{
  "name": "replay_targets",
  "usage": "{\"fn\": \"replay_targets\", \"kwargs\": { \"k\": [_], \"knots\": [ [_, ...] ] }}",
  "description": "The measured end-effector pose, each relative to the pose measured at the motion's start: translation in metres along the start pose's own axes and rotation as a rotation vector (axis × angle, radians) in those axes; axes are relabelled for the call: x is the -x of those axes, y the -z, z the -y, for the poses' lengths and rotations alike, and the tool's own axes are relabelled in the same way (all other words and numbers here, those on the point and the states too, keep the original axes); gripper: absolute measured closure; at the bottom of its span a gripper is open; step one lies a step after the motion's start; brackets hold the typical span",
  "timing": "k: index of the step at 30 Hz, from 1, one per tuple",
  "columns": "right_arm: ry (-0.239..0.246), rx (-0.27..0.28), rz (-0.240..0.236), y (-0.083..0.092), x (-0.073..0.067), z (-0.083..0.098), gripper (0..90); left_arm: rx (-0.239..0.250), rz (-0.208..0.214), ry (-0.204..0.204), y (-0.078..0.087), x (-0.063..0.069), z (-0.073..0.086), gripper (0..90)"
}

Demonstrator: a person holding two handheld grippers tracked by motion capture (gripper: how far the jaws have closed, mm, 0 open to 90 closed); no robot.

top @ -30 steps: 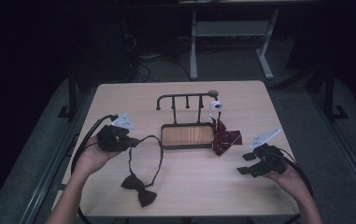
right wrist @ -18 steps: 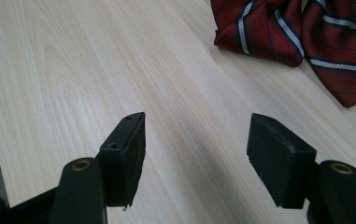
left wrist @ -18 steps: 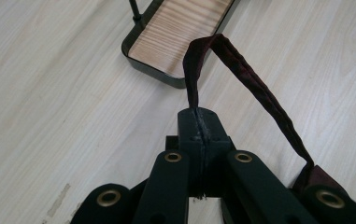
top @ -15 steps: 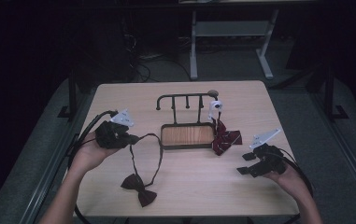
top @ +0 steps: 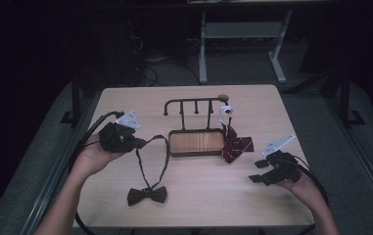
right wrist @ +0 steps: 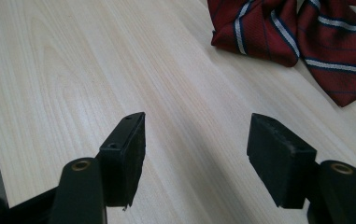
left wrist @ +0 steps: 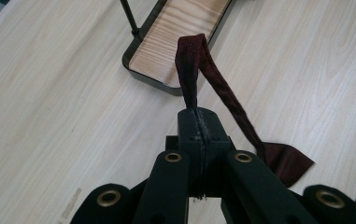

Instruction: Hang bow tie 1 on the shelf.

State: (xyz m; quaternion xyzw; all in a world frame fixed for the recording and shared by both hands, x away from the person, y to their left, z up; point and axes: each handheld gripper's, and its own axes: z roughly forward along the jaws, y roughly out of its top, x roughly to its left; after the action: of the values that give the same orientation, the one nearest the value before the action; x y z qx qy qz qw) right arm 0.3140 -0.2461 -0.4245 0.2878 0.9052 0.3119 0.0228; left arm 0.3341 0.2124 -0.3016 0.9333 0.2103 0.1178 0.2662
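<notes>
Two bow ties on the worktop [top: 272, 105]: left gripper [top: 140, 143] fingers pinch the neck strap [left wrist: 192, 70] of the dark bow tie [top: 147, 195] (its bow lies near the front edge). Right gripper [top: 257, 171] fingers spread, hovering beside the striped bow tie [top: 235, 147] against the wooden tray [top: 196, 142].

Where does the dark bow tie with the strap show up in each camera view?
High view: dark bow tie lies at lower centre-left on the table, its strap looping up to the left hand-held gripper.
Left gripper view: bow at lower right, strap pinched between the jaws.
Right gripper view: not in it.
Shared landmark: wooden tray, top centre in the left gripper view.
</notes>
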Motion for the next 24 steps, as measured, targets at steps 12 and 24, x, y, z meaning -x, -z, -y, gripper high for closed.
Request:
{"fn": "replay_targets", "kwargs": {
  "k": [12, 24],
  "knots": [
    [-0.01, 0.003, -0.003, 0.0, 0.003, 0.002, 36.7, -0.006, 0.012, 0.003, 0.003, -0.006, -0.006, 89.9],
    [-0.016, 0.01, -0.006, 0.001, 0.008, 0.005, 36.7, 0.001, 0.018, 0.008, 0.01, -0.018, -0.018, 90.0]
  ]
}}
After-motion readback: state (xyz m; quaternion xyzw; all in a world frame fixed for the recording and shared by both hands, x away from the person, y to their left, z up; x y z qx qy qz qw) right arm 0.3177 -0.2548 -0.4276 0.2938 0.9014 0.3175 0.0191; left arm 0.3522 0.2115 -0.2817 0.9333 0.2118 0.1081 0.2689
